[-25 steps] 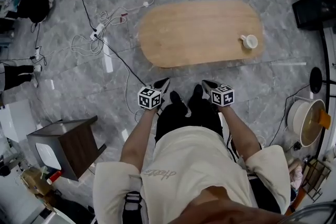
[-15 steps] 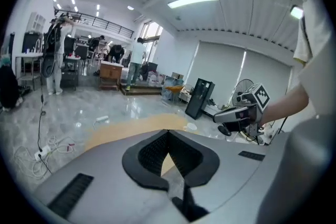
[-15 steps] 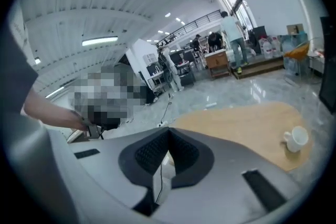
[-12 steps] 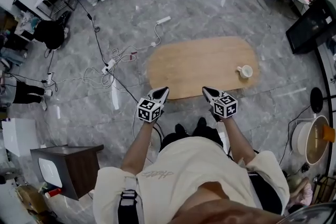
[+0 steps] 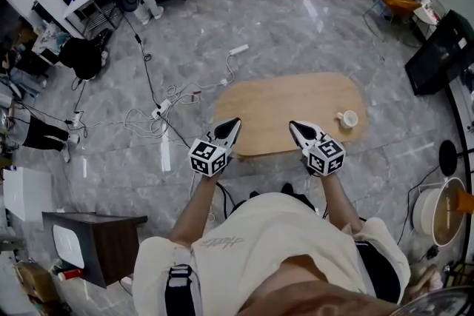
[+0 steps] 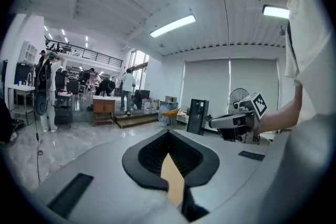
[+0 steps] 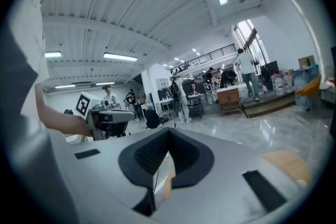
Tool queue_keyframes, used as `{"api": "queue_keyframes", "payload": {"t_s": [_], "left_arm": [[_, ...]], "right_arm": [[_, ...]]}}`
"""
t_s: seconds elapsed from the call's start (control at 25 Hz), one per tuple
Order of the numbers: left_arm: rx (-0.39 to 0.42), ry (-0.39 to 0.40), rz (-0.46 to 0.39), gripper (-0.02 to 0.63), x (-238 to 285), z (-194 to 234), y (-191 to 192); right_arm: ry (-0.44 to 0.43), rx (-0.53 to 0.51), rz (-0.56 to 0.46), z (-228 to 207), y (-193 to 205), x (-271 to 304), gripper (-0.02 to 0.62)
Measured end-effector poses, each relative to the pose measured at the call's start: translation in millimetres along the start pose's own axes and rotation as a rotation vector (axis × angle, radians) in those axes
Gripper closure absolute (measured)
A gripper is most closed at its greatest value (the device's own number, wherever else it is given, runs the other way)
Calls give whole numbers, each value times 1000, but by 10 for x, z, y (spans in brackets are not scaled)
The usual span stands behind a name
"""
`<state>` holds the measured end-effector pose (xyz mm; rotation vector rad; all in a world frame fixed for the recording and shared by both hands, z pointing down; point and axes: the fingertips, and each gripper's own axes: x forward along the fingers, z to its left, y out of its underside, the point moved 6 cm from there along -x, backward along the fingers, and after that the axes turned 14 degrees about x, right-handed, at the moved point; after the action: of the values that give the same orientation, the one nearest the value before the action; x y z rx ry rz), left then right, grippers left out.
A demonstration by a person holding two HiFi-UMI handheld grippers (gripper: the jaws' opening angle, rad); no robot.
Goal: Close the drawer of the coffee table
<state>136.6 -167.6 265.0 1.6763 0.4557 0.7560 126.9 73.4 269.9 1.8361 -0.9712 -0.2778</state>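
**Tools raised before the table, drawer out of sight**

The left tool (image 5: 233, 122) and right tool (image 5: 294, 125) are held side by side at chest height, tips forward. Each has its jaws pressed together at the tip with nothing between them; both gripper views look out across the room, not at furniture.

The table (image 5: 281, 111) stands on the floor (image 5: 133, 159) straight ahead of the person. In the head view its near edge lies just under the two tool tips. Its oval top runs left to right across that view, so a long side faces the person. A cup (image 5: 346, 119) sits near its right end. The drawer cannot be seen from above, so I cannot tell which side it opens on or how far out it stands.

This looks like the approach step: nothing touches the table yet. The next move probably calls for lowering a tool to the drawer front, finding that face first, then pushing squarely along the drawer's slide so it does not skew.
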Motion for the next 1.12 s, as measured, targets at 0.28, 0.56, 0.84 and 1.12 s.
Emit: {"api": "queue_keyframes", "payload": {"t_s": [0.28,0.56,0.84,1.12], "left_arm": [[173,-50,-59,601,-82,-143,-685],[132,-42,-124,601,-84,-332,-1021],[148,-39,-99,601,-123,-499,-965],[112,-11,-71,601,-94,-682,-804]], "right_arm": [[-34,41,-123,188,-564,-143,601],[-49,-46,-219,465,-872,-397,601],[-18,-86,-242,524,-770,-578,601],[22,-170,-239,540,-770,-818,601]]}}
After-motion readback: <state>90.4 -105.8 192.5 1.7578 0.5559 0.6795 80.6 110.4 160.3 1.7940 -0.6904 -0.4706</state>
